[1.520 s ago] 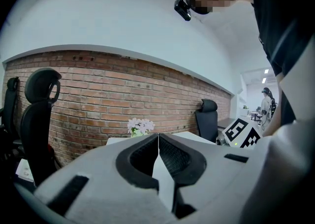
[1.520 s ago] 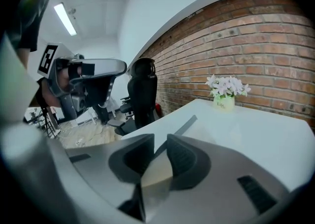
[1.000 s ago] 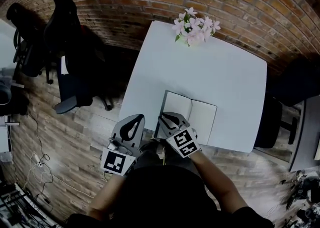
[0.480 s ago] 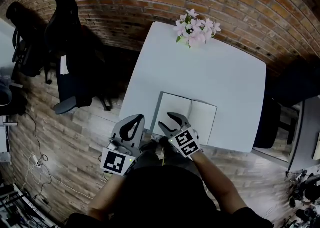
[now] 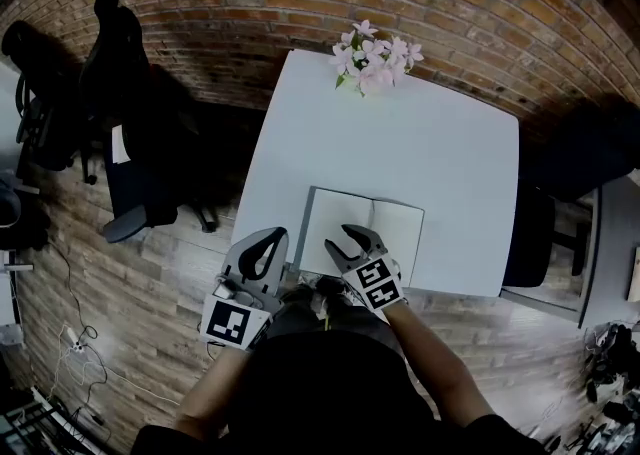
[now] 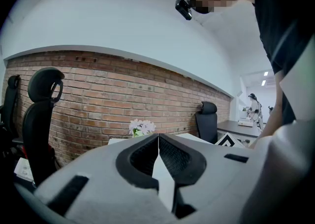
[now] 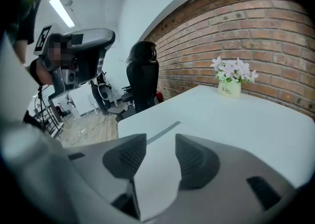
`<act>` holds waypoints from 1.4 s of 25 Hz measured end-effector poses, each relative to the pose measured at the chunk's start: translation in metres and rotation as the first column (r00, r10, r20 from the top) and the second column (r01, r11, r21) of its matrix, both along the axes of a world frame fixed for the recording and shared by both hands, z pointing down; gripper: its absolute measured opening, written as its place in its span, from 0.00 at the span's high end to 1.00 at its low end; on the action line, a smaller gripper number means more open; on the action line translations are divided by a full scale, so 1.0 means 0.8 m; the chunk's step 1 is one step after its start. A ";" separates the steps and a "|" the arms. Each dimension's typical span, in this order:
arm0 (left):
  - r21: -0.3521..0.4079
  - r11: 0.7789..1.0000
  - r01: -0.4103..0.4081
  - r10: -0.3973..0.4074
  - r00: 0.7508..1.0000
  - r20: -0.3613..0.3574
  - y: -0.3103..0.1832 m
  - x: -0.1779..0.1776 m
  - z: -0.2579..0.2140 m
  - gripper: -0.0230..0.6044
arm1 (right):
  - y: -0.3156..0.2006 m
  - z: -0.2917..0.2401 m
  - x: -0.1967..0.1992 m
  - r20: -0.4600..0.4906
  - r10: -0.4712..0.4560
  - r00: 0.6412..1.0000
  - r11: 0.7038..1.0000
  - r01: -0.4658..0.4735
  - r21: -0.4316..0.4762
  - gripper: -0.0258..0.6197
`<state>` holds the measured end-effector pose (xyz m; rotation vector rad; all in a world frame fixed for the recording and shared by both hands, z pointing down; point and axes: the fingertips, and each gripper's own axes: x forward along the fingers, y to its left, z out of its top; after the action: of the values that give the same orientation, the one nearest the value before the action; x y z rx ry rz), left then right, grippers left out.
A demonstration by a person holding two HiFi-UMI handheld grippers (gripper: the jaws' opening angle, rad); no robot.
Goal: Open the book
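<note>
A book lies open and flat near the front edge of the white table, showing blank white pages. My right gripper hovers over the near part of the left page, open, with nothing between its fingers. In the right gripper view the white page shows in the gap of the gripper, with the book's grey edge just ahead. My left gripper is shut on nothing and hangs off the table's near left corner. In the left gripper view the left gripper has its jaws meeting.
A small pot of pink and white flowers stands at the table's far edge against the brick wall. Black office chairs stand on the wooden floor to the left, and another chair is at the table's right.
My right gripper has opened and drawn back a little toward the near edge. The book's left side now lies flat and fully spread. The left gripper has stayed put.
</note>
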<state>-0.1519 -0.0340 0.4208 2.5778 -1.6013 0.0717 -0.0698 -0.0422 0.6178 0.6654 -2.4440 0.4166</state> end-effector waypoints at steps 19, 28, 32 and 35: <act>0.008 0.992 -0.126 0.126 0.992 0.011 -0.034 0.070 -0.011 0.92 | -0.030 0.001 0.219 -0.008 0.518 0.855 0.852 -0.518 -0.074 0.94; 0.070 0.966 -0.248 0.247 0.969 0.028 -0.063 0.132 -0.029 0.92 | -0.034 -0.042 0.322 0.030 0.692 0.721 0.721 -0.690 -0.061 0.94; 0.088 0.956 -0.279 0.277 0.960 0.034 -0.071 0.149 -0.039 0.92 | -0.044 -0.085 0.366 0.097 0.749 0.656 0.659 -0.753 0.002 0.94; 0.096 0.952 -0.291 0.289 0.957 0.036 -0.074 0.158 -0.045 0.92 | -0.050 -0.121 0.384 0.150 0.762 0.630 0.631 -0.775 0.045 0.94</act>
<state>-0.0252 -0.0935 0.3852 2.8812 -1.2482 0.0428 0.2373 -0.0818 0.5208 1.8063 -2.1633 0.6646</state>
